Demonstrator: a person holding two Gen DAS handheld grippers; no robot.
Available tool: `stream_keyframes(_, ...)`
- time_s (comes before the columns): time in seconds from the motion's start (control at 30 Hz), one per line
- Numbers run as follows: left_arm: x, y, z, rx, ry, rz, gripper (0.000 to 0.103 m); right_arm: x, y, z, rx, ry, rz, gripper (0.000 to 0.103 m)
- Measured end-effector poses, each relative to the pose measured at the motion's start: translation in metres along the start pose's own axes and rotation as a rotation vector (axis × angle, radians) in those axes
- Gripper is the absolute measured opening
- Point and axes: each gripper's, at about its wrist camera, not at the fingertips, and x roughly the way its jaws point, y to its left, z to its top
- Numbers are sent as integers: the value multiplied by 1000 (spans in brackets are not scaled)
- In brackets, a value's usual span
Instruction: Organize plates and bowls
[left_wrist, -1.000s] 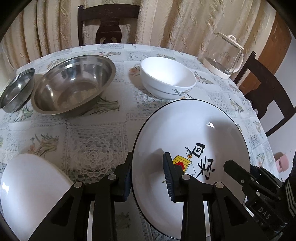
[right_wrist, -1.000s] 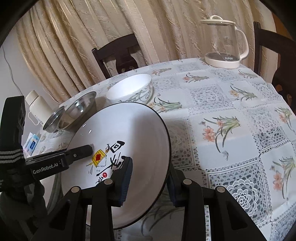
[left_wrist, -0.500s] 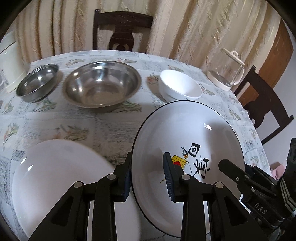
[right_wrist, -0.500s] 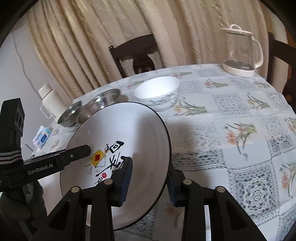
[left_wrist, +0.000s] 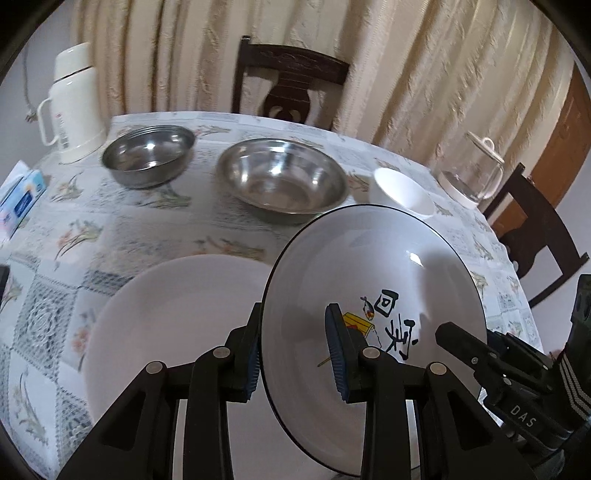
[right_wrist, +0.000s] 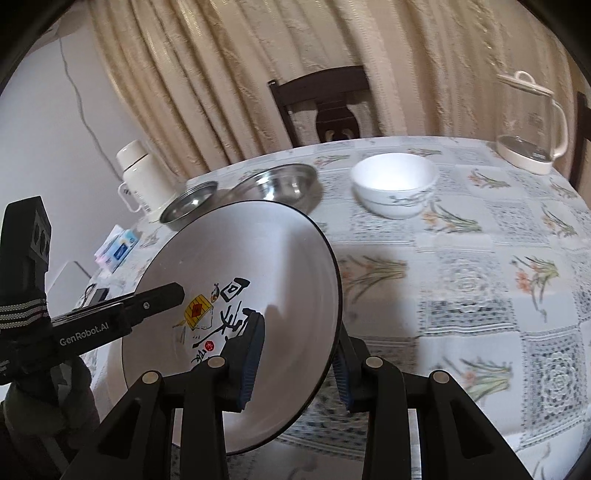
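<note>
In the left wrist view, our left gripper (left_wrist: 295, 354) was clamped on the near rim of the decorated plate (left_wrist: 373, 266), one pad under the edge and one on its face. The plate was lifted and tilted, partly over the plain white plate (left_wrist: 177, 314) lying flat on the table (left_wrist: 51, 243). Beyond stood the large steel bowl (left_wrist: 282, 181), the small steel bowl (left_wrist: 147, 155) and the white bowl (left_wrist: 400, 190).

In the right wrist view, our right gripper (right_wrist: 295, 358) was clamped on the opposite rim of the same plate, held clear of the tablecloth.

We judged this the carrying step. Next we would need to centre the decorated plate over the white one, level it and lower both grippers together before releasing.
</note>
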Motion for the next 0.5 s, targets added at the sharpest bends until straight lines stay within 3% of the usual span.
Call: stream_keyframes(0.5,-14,65,-20,-90,-6,42,32,23,50,-11,-63,53,51,37)
